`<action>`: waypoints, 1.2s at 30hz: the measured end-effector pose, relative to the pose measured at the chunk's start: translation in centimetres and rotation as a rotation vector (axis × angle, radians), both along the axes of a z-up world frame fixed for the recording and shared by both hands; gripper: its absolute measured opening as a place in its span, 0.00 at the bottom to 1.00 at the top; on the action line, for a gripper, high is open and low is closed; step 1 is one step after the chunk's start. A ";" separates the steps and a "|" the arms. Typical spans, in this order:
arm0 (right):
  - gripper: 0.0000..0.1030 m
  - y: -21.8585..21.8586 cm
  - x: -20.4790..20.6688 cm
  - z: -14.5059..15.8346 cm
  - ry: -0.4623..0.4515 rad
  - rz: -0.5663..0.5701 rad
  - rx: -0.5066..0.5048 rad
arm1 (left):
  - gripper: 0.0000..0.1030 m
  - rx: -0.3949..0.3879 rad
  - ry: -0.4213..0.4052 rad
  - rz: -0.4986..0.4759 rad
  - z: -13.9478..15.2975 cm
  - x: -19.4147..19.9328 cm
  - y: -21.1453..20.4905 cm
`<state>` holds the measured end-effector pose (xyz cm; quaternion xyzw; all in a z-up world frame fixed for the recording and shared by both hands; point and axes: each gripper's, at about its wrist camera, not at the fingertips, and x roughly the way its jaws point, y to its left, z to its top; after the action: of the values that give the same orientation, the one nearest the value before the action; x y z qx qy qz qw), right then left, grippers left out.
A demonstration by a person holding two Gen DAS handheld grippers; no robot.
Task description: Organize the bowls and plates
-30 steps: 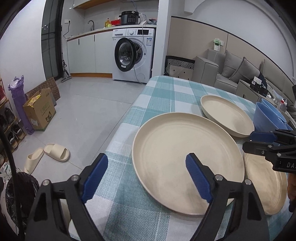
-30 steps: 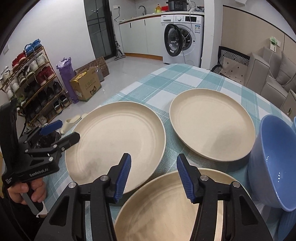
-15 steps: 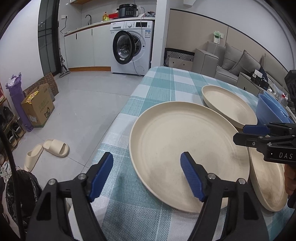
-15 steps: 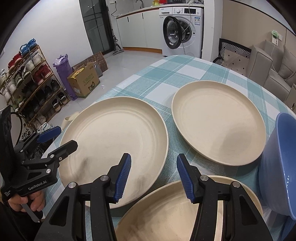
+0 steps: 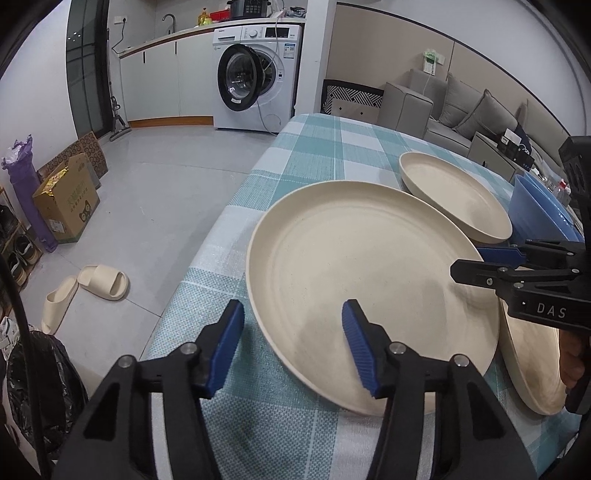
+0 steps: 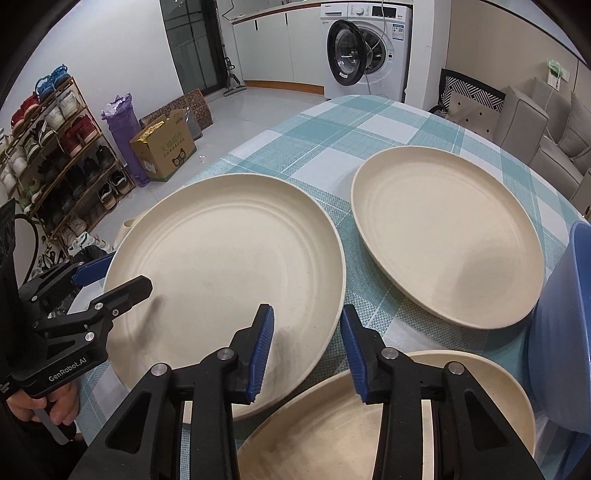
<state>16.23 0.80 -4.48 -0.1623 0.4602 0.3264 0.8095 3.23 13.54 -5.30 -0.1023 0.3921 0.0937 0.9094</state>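
L tool (image 5: 293, 345) & R tool (image 6: 306, 349) both released, straddling big plate (image 5: 362, 280) rim.

A lived-in home: open-plan kitchen, dining and sitting area.

A table under a teal-and-white checked cloth (image 5: 332, 147) stands in the near middle. Far behind it a white front-loading washing machine (image 5: 255, 77) with its door open sits under a kitchen counter (image 5: 177, 35) with a tap and white cupboards. To the right runs a grey sofa (image 5: 461, 110) with cushions. On the left, the tiled floor holds cream slippers (image 5: 99, 282), a cardboard box (image 6: 164, 149), a purple bag (image 6: 120, 133) and a loaded shoe rack (image 6: 55, 147).
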 end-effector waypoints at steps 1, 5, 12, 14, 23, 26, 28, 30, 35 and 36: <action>0.31 -0.1 0.0 0.0 -0.006 -0.004 -0.005 | 0.48 0.002 -0.002 -0.008 0.0 0.0 -0.1; 0.25 -0.3 -0.1 0.1 -0.019 -0.013 -0.012 | 0.43 0.022 -0.002 -0.005 0.0 -0.1 -0.3; 0.25 -0.5 -0.3 0.4 -0.030 -0.015 0.002 | 0.41 0.022 -0.011 -0.002 0.2 -0.4 -0.1; 0.25 -0.6 -0.5 0.7 -0.038 -0.015 0.011 | 0.41 0.026 -0.016 -0.001 0.3 -0.4 -0.2; 0.25 -1.0 -1.3 1.9 -0.072 -0.007 0.038 | 0.41 0.036 -0.063 0.012 1.5 -1.1 -0.1; 0.25 -1.4 -1.7 2.3 -0.082 -0.012 0.048 | 0.41 0.045 -0.079 0.008 2.0 -1.4 -0.4; 0.25 -1.7 -1.9 2.6 -0.089 -0.014 0.054 | 0.41 0.051 -0.090 0.004 2.3 -1.6 -0.6; 0.25 -2.1 -2.1 3.1 -0.096 -0.017 0.062 | 0.41 0.057 -0.101 0.001 2.7 -1.7 -0.8; 0.25 -2.9 -2.8 4.0 -0.116 -0.023 0.072 | 0.41 0.073 -0.125 -0.005 3.5 -2.1 -1.4; 0.25 -3.0 -2.9 4.2 -0.119 -0.024 0.073 | 0.41 0.075 -0.128 -0.006 3.7 -2.1 -1.5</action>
<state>13.32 -2.20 -0.24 -0.1462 0.4009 0.3228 0.8448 1.14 12.01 -1.63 -0.0724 0.3296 0.0988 0.9361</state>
